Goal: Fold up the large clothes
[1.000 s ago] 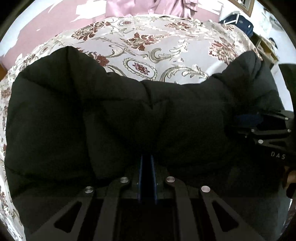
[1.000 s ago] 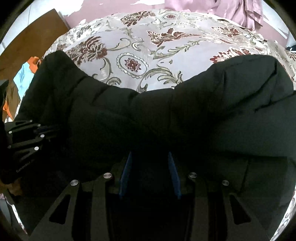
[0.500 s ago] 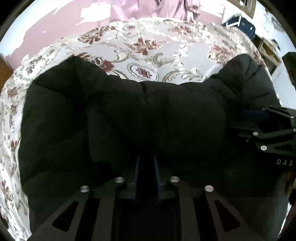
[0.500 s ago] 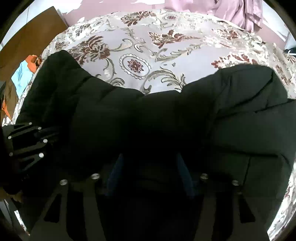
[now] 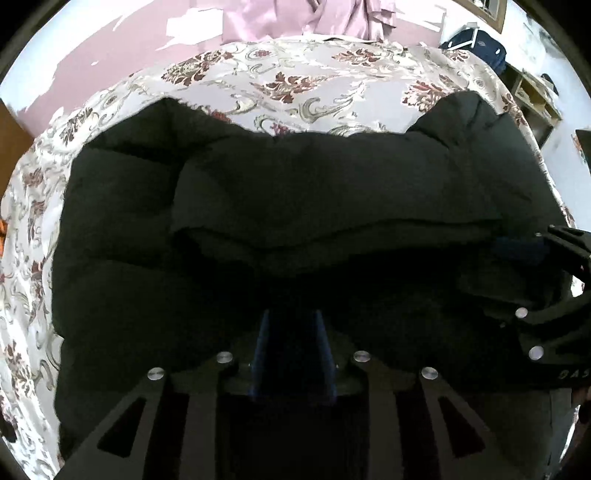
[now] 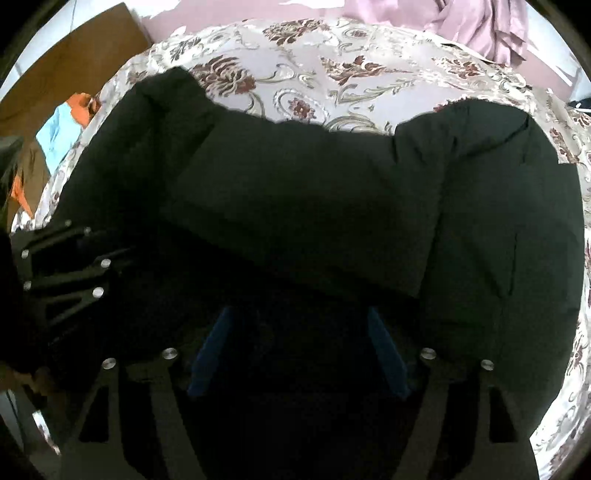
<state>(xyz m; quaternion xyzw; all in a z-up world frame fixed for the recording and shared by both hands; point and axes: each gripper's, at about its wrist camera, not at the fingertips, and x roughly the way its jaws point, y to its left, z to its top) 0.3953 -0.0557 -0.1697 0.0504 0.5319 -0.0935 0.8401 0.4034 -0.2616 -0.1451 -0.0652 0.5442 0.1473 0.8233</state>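
I have both grippers pitched steeply down over the black padded jacket (image 5: 295,206), which lies folded across the floral bedspread (image 5: 314,85), its bulk taking up most of both wrist views. A folded flap runs across the middle of it, with a thick edge casting a dark crease just ahead of my fingers.

My left gripper (image 5: 291,325) has just been opening; its blue pads now stand a narrow gap apart, and the dark fabric sits in and below that gap (it is too black there for me to say the pads press on it, and they look clear of it). My right gripper (image 6: 299,328) has also just been opening and its blue pads are spread wide, well apart from each other, with the jacket beneath and between them but not pinched.

From the left camera I see the right gripper's frame at the right edge, lying close on the jacket; from the right camera the left gripper's frame sits at the left edge the same way. The two tools are side by side at the near edge of the garment. A pink cloth (image 5: 314,18) lies bunched at the far side of the bed.
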